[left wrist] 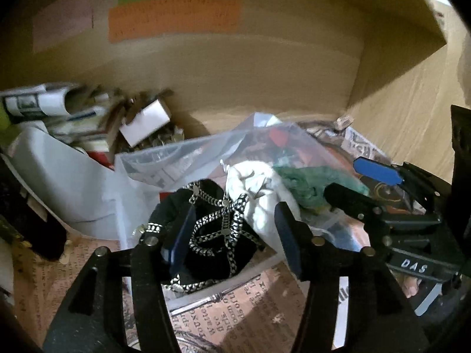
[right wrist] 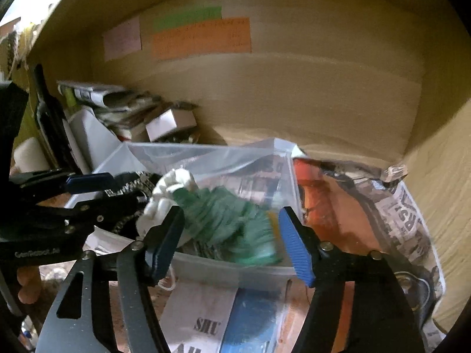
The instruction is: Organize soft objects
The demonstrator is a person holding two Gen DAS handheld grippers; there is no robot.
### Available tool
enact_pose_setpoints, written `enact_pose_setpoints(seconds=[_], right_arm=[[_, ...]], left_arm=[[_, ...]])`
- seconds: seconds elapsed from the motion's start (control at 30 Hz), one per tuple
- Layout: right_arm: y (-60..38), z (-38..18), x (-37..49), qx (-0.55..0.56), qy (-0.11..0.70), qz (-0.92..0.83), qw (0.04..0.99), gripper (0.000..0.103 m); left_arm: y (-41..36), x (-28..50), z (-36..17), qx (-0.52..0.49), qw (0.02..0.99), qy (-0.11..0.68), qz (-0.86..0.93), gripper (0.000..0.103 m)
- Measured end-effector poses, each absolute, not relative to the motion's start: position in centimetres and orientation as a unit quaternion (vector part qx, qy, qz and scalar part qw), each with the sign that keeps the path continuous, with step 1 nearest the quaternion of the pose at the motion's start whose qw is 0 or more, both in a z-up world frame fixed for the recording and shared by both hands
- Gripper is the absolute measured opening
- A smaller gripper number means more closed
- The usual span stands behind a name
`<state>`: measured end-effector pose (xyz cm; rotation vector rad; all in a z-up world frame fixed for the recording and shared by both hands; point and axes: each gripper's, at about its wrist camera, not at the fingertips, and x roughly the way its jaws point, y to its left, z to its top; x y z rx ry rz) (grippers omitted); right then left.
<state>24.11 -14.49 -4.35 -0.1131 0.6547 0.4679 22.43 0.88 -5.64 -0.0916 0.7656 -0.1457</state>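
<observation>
left gripper: parted, seemingly gripping nothing | right gripper: parted likewise

Orange, green and pink paper labels stick to the brown back wall, above stacked small boxes and newspaper sheets lining the shelf.

A tan wooden back panel closes off the space behind, meeting a pale wood-grain side wall at a corner on the right. Three paper labels are stuck on the panel: a pale pink rectangular label, a green strip label and, just under it, a wide orange label with rows of writing too blurred to read. Printed newspaper sheets line the shelf floor. The light is dim and yellowish, and the upper corners fall into shadow.
</observation>
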Motion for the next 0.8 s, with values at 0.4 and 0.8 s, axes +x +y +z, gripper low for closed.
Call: enact_pose_setpoints(seconds=[0.4, 0.8], right_arm=[[-16.4, 2.5, 18.1, -0.022, 0.220, 0.241, 0.945, 0.070], [-15.9, 4.9, 13.6, -0.011, 0.171, 0.256, 0.951, 0.090]], left_arm=[[1.2, 14.5, 1.5, -0.036, 0.970, 0.237, -0.034, 0.067], [1.6, 8.9, 4.3, -0.051, 0.985, 0.165, -0.003, 0.095]])
